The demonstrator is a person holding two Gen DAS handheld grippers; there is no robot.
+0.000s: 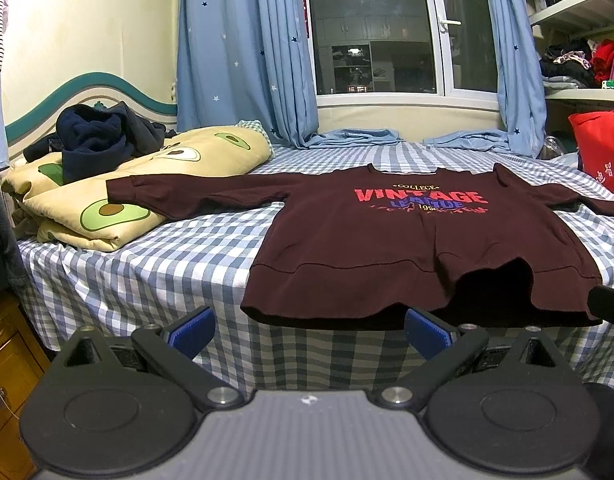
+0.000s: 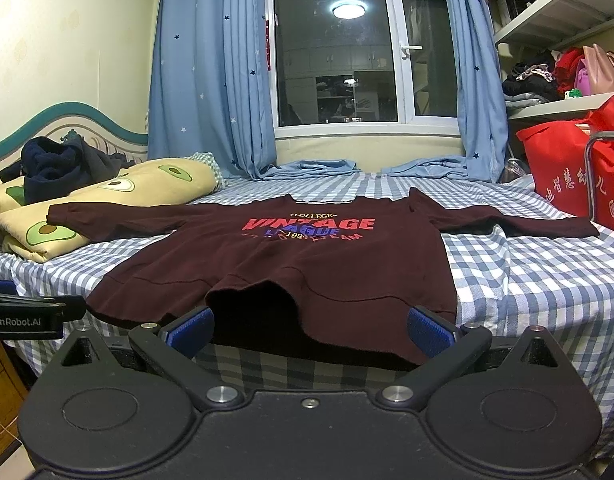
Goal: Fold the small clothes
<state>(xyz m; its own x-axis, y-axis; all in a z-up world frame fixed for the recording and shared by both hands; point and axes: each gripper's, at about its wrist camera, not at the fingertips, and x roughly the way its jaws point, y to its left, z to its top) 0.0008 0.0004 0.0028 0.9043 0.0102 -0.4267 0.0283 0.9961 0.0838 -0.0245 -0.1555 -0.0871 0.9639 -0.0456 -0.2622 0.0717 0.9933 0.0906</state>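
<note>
Grippers wide, sweatshirt waiting

Left gripper (image 1: 309, 330) hangs at the bed's near edge, jaws spread wide, gripping nothing. Right gripper (image 2: 311, 330) does the same, splayed and free of cloth, just short of the hem. Maroon sweatshirt (image 2: 307, 264) lies flat on the checked bed (image 2: 527, 280), print up, sleeves out, hem overhanging the near edge. Further left, avocado quilt (image 1: 139, 184) carries a dark clothes heap (image 1: 95, 136); blue curtains (image 2: 211, 80) frame the window behind.
</note>
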